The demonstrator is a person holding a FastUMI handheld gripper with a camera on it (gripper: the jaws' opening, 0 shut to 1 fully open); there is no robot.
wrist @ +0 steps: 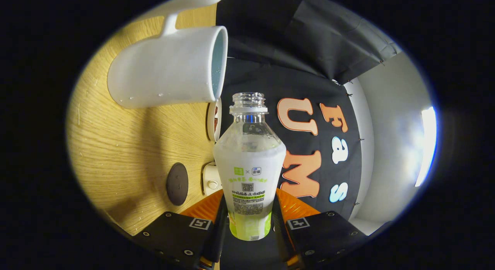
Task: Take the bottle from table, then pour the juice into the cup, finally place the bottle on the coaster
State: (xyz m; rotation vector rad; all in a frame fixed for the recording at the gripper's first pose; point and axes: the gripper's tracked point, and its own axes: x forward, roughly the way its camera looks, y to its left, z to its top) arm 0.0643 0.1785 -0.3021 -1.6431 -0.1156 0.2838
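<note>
With the tongs [250, 219] clamped on the lower body of the uncapped bottle [249, 165] at centre frame, I judge it light, thin-walled and crushable, its mouth near the cup [166, 72] upper left.

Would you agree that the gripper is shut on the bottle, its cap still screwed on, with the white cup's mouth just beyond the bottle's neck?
Not quite: the cap is off. The gripper view shows the bottle with bare threads and an open neck. The rest holds: the gripper is shut on the bottle, both fingers pressing its lower body, and the white cup has its mouth just beyond the neck.
</note>
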